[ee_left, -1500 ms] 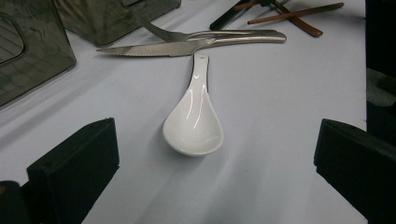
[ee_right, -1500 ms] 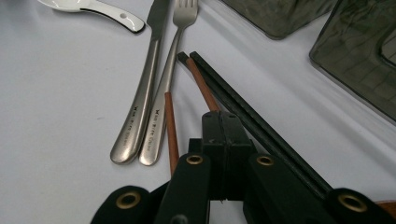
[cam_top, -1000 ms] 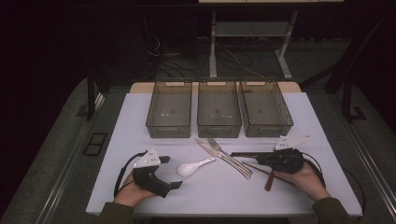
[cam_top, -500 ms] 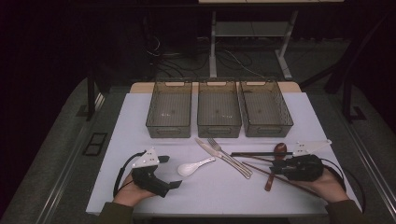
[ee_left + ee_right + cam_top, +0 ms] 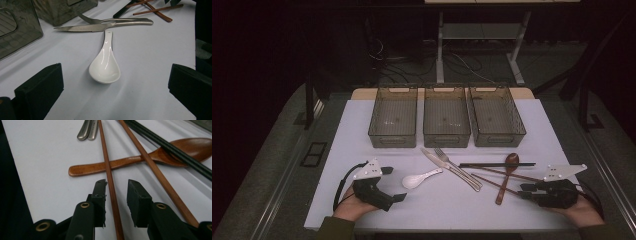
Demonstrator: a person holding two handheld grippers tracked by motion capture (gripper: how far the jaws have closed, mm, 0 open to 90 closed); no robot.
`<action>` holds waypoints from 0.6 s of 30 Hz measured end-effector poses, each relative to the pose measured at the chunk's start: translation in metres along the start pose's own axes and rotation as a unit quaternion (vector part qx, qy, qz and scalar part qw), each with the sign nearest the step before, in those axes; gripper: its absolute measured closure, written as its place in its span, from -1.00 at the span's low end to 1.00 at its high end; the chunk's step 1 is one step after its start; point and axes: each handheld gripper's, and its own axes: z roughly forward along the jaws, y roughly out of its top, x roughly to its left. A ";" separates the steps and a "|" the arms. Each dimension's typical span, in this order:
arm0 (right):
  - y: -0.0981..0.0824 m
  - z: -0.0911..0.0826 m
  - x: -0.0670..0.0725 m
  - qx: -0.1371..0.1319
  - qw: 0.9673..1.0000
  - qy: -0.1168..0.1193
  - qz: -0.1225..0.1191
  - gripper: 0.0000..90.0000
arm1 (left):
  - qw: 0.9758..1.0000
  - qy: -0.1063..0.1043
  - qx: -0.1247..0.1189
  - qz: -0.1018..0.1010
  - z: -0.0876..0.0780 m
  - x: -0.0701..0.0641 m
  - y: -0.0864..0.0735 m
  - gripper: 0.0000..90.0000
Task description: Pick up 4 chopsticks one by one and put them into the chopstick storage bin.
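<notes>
Right hand-held gripper (image 5: 525, 190) sits low at the near right corner of the white counter (image 5: 362, 130), its jaws a little apart after having just opened from nearly closed. In the right gripper view one brown wooden chopstick (image 5: 111, 192) runs lengthwise through the gap between the two pads, close to one of them; whether either pad touches it I cannot tell, and it lies flat on the counter, not lifted. Its partner, the second brown chopstick (image 5: 160, 176), passes just outside the other jaw. Both cross over the handle of a wooden spoon (image 5: 506, 176), which lies just beyond the jaws with its bowl pointing toward the far edge.

Over at the near left corner, the left hand-held gripper (image 5: 398, 197) rests in the person's hand with jaws standing wide and nothing between them. A white ceramic spoon (image 5: 105, 63) lies just ahead of it, bowl toward the gripper, handle pointing away.

Farther in, about mid-counter, a steel knife (image 5: 432, 158) and fork (image 5: 452, 162) lie side by side and touching. To their right a pair of black chopsticks (image 5: 492, 164) lies across the wooden spoon's bowl.

Along the far edge, three smoky clear plastic bins (image 5: 446, 139) stand in a row, side by side.
</notes>
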 end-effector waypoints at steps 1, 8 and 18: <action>-0.001 0.000 -0.001 0.000 1.000 0.001 -0.001 0.54 | 1.000 0.000 0.000 0.000 0.000 0.000 0.000 -1.00; -0.002 0.003 -0.001 0.010 1.000 0.004 -0.010 0.64 | 1.000 0.000 -0.002 0.000 0.000 -0.001 0.000 -1.00; -0.002 0.011 0.002 0.032 0.999 -0.001 -0.037 0.73 | 1.000 -0.002 0.001 0.001 0.001 -0.001 0.000 -1.00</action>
